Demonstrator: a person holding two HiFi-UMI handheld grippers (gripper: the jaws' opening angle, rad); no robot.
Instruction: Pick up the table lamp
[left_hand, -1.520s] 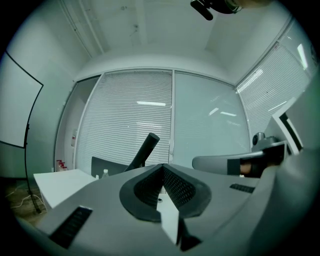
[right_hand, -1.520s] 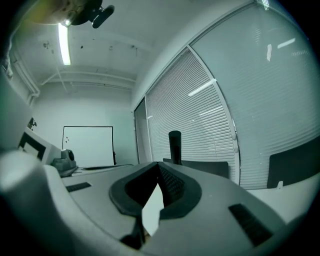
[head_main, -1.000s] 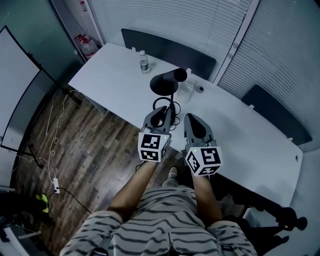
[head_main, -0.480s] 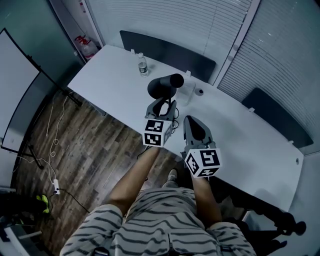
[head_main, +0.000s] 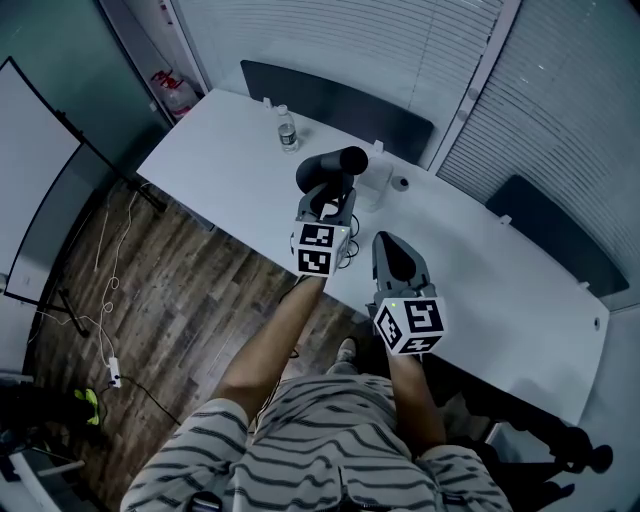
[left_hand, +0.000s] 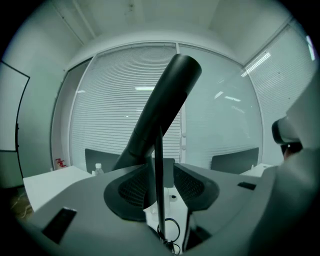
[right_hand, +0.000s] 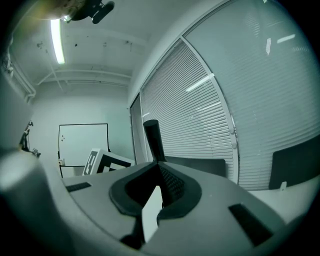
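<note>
White smooth worktop (head_main: 225, 165), long and rectangular, over brown wood-plank floor (head_main: 150, 300). Slatted blinds (head_main: 340, 40) on the far walls.

Matte black table lamp (head_main: 335, 165) stands on the worktop towards its near edge, about mid-length. Head is a plain cylinder, tilted. A thin straight black stem (left_hand: 159, 170) runs down from it, with a loop of thin black cable (left_hand: 170, 232) at the foot. Base not visible from the head view, as the tool covers it.

Clear plastic water bottle (head_main: 287, 130) is upright, farther and to the left of the lamp, well apart. Small white round object (head_main: 399, 183) lies just right of the lamp; too small to identify.

Left tool (head_main: 327, 203), grey plastic with dark ribbed pads: jaws stand wide apart, one either side of the lamp stem. The pads do not press on it, and there is a gap on both sides.

Right tool (head_main: 389, 245): jaws together at the tips, nothing between them. It sits right of the lamp, over the near edge of the worktop.

Change from a second ago: the left tool was level with the right tool, nearer the person and closed. It has since gone forward to the lamp, and its jaws have just been opening. The right tool has not moved. The lamp is in the same spot.
</note>
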